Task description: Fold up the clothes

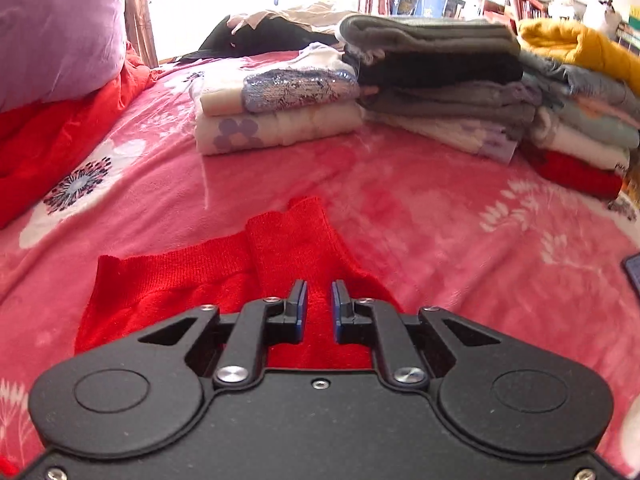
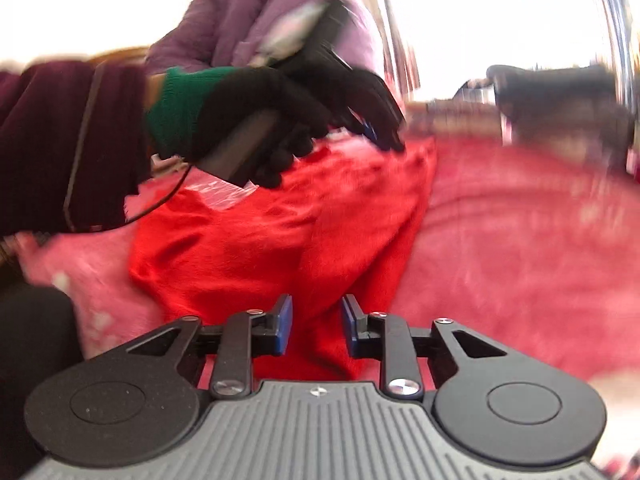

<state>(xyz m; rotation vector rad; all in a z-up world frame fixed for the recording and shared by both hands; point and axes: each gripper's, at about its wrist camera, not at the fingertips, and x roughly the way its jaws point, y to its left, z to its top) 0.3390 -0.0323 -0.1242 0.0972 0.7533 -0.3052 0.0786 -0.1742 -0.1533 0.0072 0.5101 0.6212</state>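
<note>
A red knit sweater [image 1: 224, 280] lies partly folded on the pink floral blanket [image 1: 420, 208], one sleeve laid up across it. My left gripper [image 1: 320, 300] hovers low over the sweater's near part, open by a narrow gap with only fabric showing below. The right wrist view is motion-blurred. There my right gripper [image 2: 318, 320] is open above the near edge of the red sweater [image 2: 256, 248]. A black-gloved hand [image 2: 272, 116] with a green cuff holds the left gripper [image 2: 376, 132] at the sweater's far edge.
Folded stacks line the back of the bed: cream knits with purple flowers [image 1: 276, 120], grey and black garments [image 1: 440, 76], and a mixed pile topped with yellow [image 1: 576, 44]. A purple pillow [image 1: 56, 28] and red quilt [image 1: 44, 140] sit at the left. A dark flat object [image 1: 634, 272] lies at the right edge.
</note>
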